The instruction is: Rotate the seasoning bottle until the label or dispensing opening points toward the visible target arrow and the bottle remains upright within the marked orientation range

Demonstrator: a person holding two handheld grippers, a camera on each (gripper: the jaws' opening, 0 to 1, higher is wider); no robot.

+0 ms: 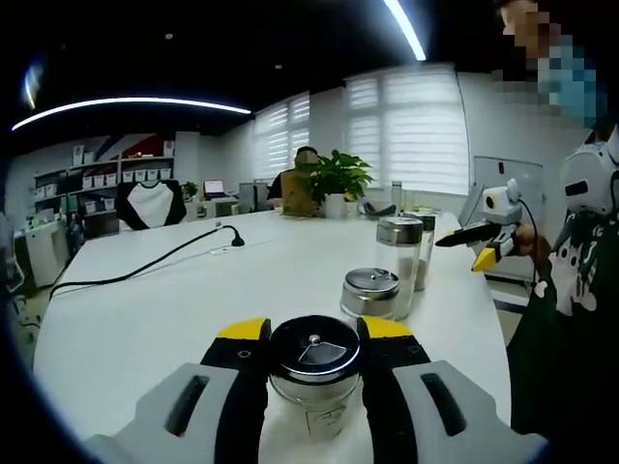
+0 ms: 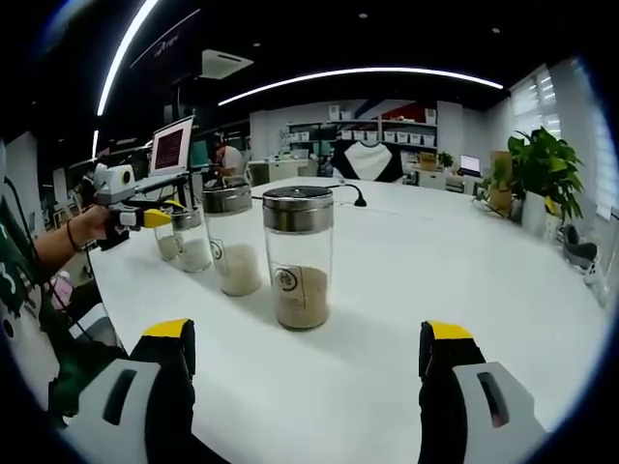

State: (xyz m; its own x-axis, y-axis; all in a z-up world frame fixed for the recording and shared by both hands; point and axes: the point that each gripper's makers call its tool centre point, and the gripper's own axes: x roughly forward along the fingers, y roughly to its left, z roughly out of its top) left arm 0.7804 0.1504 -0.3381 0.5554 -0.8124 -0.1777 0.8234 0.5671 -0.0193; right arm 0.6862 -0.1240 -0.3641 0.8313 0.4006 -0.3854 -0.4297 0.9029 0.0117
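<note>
On the white table, four glass seasoning bottles with metal lids. Left gripper: jaws clamped on either side of the nearest bottle, gripped just under its black-rimmed lid; bottle upright, pale powder inside, lid flap visible on top. Left gripper view, beyond it: a short bottle and a tall bottle close together, a fourth partly hidden behind the tall one. Right gripper: jaws wide apart, holding nothing, hovering above the table with a tan-powder bottle upright ahead of it, not touched. White-powder bottle just beside that one. Black cable runs across the table. Potted plant at far end. Target arrow: cannot tell, none readable on the tabletop.
</note>
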